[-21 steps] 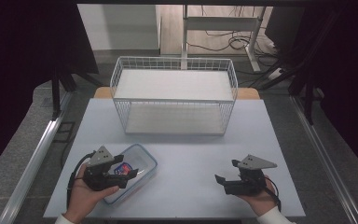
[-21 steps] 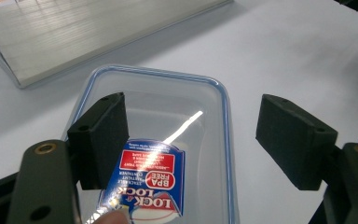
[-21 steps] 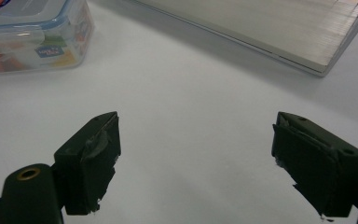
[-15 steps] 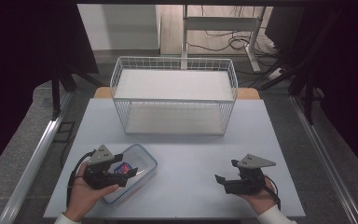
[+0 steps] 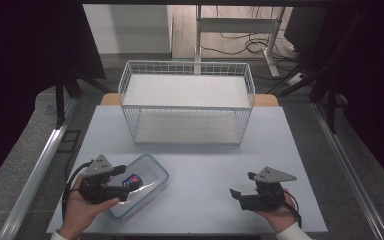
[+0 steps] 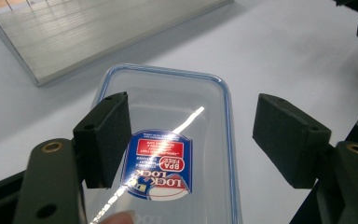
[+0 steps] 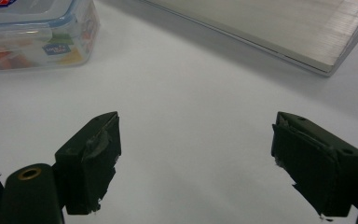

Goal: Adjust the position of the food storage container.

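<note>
While the clear lidded container [image 5: 141, 184] lies at the near left of the table [image 5: 205, 165], short of the wire basket [image 5: 187, 102], the left gripper [image 6: 191, 140] hovers spread over its lid, pads clear, and must likely close next, while the right gripper [image 7: 196, 158] waits open at the near right.

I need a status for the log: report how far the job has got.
Nothing looks done yet: the basket is bare and the lidded box sits on the table. In hand: the open left gripper hovers over the box lid, one jaw past its edge. Left: gripping and moving it. The right gripper is open, idle.
</note>
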Tool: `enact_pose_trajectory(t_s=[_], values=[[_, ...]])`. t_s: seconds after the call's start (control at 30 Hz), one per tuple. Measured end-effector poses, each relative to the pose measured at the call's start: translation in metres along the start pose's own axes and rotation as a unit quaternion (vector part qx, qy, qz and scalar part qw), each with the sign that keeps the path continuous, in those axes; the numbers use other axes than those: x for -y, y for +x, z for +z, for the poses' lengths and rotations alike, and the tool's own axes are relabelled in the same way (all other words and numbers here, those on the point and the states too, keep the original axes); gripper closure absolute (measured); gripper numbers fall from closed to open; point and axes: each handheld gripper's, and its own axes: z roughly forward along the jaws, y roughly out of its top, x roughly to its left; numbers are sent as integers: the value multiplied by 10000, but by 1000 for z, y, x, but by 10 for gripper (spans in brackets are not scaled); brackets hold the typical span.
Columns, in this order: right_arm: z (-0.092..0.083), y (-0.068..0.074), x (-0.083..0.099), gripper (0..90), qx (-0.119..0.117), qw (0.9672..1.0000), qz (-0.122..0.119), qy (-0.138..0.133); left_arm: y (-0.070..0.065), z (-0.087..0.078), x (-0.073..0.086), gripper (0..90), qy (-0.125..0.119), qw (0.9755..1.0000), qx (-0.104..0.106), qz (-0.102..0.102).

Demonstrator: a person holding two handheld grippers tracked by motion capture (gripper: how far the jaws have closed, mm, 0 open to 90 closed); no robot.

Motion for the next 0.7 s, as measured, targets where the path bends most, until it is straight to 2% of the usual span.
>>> enact_pose_trajectory(t_s=[0.1,0.33,0.4,0.47,0.53,0.7], values=[[3,-2,1,159,29,10000,3,31,-2,-2,-2,275,54,9999,41,111],[3,-4,2,167,-9,10000,44,38,-14,-1,-4,279,158,9995,253,140],[2,-3,1,170,-15,10000,33,8,-22,2,-5,298,348,9985,384,196],[2,-3,2,171,-23,10000,24,5,-24,2,-5,309,402,9980,442,193],[3,-3,2,171,-33,10000,9,16,-33,6,-2,329,581,9963,584,258],[3,-3,2,171,-30,10000,-18,26,-42,13,5,392,910,9927,648,446]])
